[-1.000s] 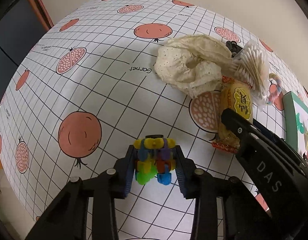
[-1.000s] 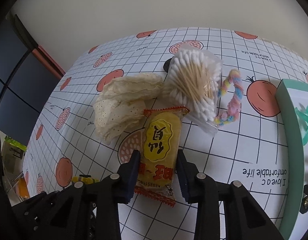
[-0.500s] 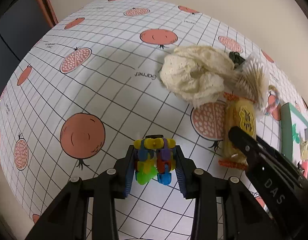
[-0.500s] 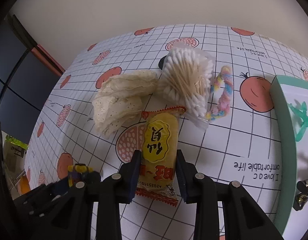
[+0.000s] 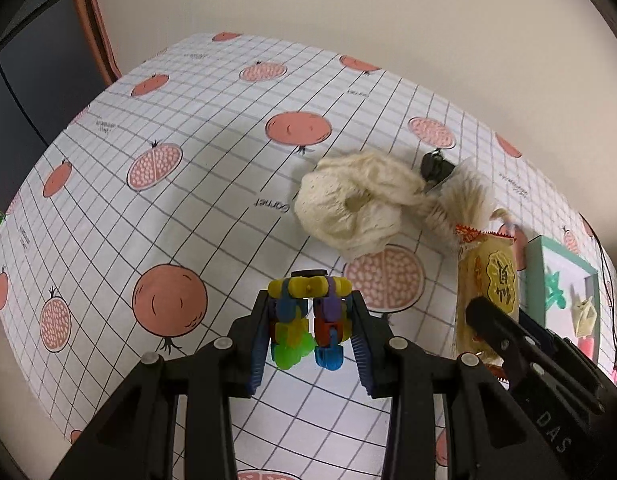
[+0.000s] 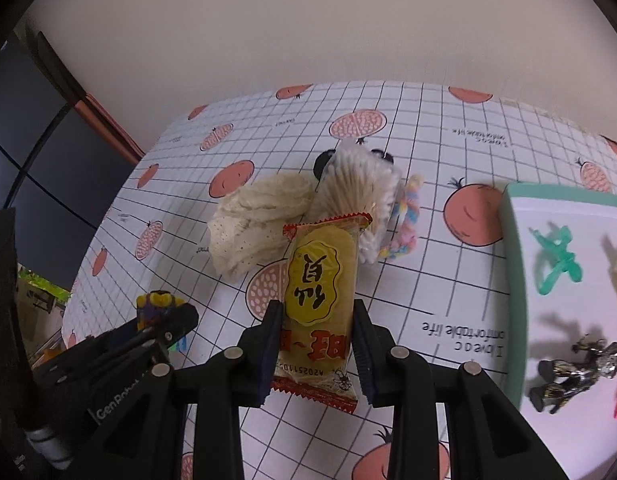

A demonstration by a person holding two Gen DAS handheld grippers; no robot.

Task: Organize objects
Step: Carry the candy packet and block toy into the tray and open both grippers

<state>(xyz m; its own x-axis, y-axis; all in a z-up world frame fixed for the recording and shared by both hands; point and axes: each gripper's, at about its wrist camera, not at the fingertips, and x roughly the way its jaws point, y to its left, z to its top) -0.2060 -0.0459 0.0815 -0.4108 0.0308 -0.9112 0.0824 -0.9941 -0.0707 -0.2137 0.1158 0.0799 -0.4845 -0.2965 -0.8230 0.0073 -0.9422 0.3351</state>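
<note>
Gripping a multicoloured block toy (image 5: 308,322), my left tongs (image 5: 308,334) are clamped on its sides, above the pomegranate-print tablecloth (image 5: 156,216). My right tongs (image 6: 317,346) are clamped on a yellow snack packet (image 6: 320,284). Beyond them lie a cream lace cloth (image 6: 252,220), a bag of cotton swabs (image 6: 356,196) and a pastel braided loop (image 6: 404,220). Right of them sits a green-rimmed tray (image 6: 512,280).

Yellow snack packet (image 6: 318,292) clamped between right gripper (image 6: 317,354) jaws.
</note>
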